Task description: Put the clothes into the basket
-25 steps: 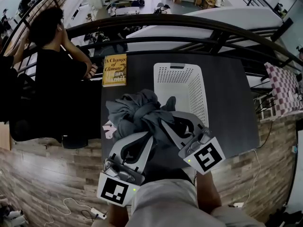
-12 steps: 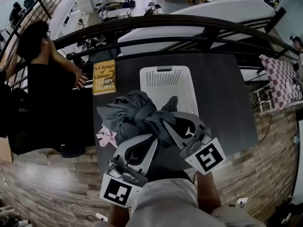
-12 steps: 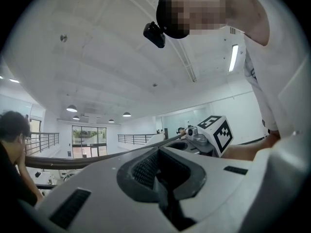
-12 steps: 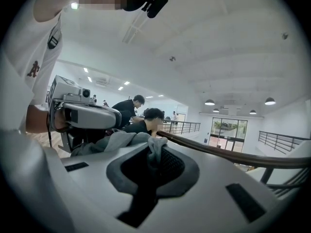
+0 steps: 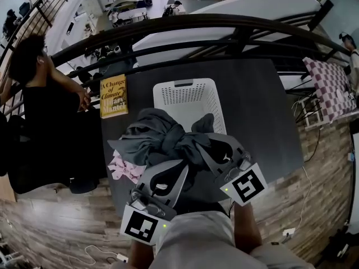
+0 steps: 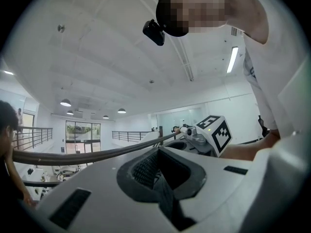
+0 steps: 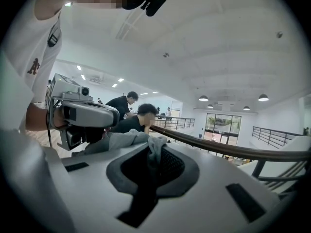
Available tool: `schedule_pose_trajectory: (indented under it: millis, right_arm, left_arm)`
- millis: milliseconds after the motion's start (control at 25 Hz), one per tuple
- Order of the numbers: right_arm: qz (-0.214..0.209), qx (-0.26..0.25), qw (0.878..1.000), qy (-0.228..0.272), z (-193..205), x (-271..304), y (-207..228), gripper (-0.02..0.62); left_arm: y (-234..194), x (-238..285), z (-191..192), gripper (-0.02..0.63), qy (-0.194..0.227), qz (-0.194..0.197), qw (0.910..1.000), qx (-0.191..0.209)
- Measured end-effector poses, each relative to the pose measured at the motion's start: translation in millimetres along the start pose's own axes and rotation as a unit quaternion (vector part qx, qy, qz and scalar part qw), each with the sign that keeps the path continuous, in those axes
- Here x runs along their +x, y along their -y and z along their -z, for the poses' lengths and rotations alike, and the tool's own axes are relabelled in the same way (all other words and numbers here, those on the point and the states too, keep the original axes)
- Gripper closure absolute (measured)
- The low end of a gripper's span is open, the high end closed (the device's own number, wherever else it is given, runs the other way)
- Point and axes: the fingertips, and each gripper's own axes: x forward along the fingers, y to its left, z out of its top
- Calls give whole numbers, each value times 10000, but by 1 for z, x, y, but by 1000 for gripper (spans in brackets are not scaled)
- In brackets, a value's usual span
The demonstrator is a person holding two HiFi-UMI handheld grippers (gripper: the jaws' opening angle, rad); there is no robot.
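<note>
Looks like the carry step to me: the grey bundle of clothes [image 5: 160, 136] hangs between the two tools, just in front of the near rim of the white basket [image 5: 185, 85] on the dark table [image 5: 258, 111] and not inside it yet. The next move would be to bring it over the opening and let go with both together. The left gripper [image 5: 180, 166] and right gripper [image 5: 202, 140] are each pinched nearly closed on a fold of that grey fabric, with cloth showing between the jaws in both gripper views. There's also a pink garment [image 5: 122, 167] lying on the table off to the left, so that one's probably next.
</note>
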Motion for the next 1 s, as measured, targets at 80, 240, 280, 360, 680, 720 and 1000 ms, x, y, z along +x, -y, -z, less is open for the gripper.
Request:
schedule_pose_trajectory:
  millis: [80,240,280,360,680,720,1000]
  right_arm:
    - [46,16,10000,-72,7,-4,6,554]
    - [147,31,9996,-224,23,-10,19,554]
    - [190,43,9995,-261,27,-11,23,554]
    - [266,41,9990,-354,36,-13,30,554]
    - [364,238,9970,-635,71,-16,51,554]
    - [374,271,9967,-668,74,-16,52,554]
    - [317,312,9939,-1011,107,-15,60,554]
  left_arm:
    - [1,7,4,604,-74,37,10000,24]
    - [-4,20,14,604,-208,37,9998,-24]
    - [-6,23,15,604,-219,30,9997,-49]
    - [-10,26,19,604,-230,7,9997,-129]
    - [-13,45,34,604,-368,38,9992,-169]
    - [-13,47,36,604,-384,32,9991,-203]
    - [-16,57,50,604,-514,-12,9982,-311]
